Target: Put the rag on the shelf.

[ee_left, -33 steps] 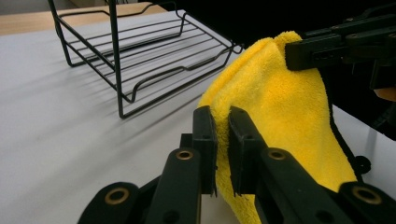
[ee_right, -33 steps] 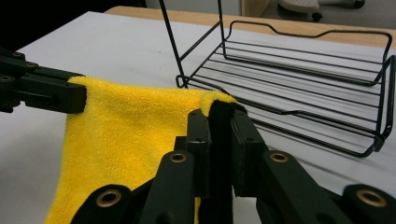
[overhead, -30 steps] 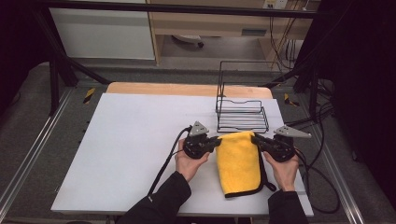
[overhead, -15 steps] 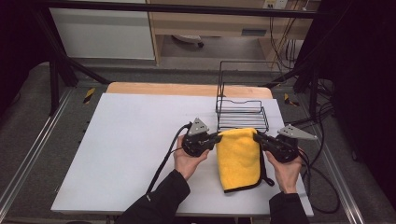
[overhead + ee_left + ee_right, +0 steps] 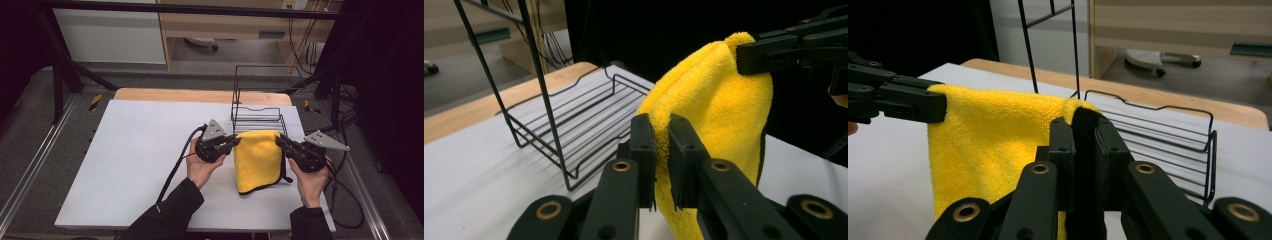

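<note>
A yellow cloth with a black hem (image 5: 257, 160) hangs folded between my two grippers, lifted off the white table top (image 5: 135, 160) at its upper edge. My left gripper (image 5: 236, 140) is shut on the cloth's top left corner (image 5: 659, 117). The right gripper (image 5: 278, 140) is shut on the top right corner, pinching the black hem (image 5: 1083, 125). In the left gripper view the right gripper's jaws (image 5: 769, 52) clamp the far corner. In the right gripper view the left gripper's jaws (image 5: 908, 105) hold the other corner. The cloth's lower end rests near the table.
A black wire rack (image 5: 257, 107) stands just behind the cloth, its flat wire shelf (image 5: 574, 130) low over the table and its tall frame rising above. Cables (image 5: 345, 195) trail off the table's right edge. A wooden strip (image 5: 200, 95) runs along the far edge.
Both grippers have lifted the cloth's top edge up and away from the person, toward the wire rack. The cloth now hangs more upright instead of lying flat.
</note>
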Demonstrator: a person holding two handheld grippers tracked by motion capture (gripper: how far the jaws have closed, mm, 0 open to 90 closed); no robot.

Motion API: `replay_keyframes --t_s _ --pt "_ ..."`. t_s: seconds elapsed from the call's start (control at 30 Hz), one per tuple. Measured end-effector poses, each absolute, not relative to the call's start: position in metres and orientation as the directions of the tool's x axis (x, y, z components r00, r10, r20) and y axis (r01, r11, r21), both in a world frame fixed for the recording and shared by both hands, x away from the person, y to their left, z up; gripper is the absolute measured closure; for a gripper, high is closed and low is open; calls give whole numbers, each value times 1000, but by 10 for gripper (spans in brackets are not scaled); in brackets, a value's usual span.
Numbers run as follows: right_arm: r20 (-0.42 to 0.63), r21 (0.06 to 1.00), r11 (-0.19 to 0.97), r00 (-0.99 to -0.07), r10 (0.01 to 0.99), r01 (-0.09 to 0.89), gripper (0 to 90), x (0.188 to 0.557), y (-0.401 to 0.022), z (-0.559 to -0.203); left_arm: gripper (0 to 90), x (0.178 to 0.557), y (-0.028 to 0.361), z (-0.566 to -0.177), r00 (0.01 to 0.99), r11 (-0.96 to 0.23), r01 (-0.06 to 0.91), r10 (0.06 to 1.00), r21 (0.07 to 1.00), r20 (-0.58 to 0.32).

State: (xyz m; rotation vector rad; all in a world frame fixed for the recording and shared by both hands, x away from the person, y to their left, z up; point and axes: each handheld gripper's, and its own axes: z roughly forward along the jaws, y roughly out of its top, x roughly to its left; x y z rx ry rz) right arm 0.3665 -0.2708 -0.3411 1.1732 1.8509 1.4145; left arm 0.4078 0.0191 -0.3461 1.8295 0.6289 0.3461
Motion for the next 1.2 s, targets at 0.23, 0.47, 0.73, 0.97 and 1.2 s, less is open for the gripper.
replay_keyframes --t_s 0.23,0.47,0.73,0.97,1.2 --pt "71 957 77 -480 874 281 811 365 -269 -330 824 408 20 -333 817 -237 228 574 944 -53" --pt "59 965 71 -476 878 251 812 363 -267 -320 824 410 22 -320 813 -221 203 581 954 -38" --pt "37 979 61 -460 887 197 812 362 -265 -308 824 411 21 -305 808 -204 177 588 963 -24" --pt "28 987 48 -452 892 154 812 362 -262 -297 824 415 23 -295 807 -184 156 590 970 -18" --pt "22 992 36 -450 893 121 811 364 -261 -285 824 418 24 -282 800 -155 124 600 980 -7"
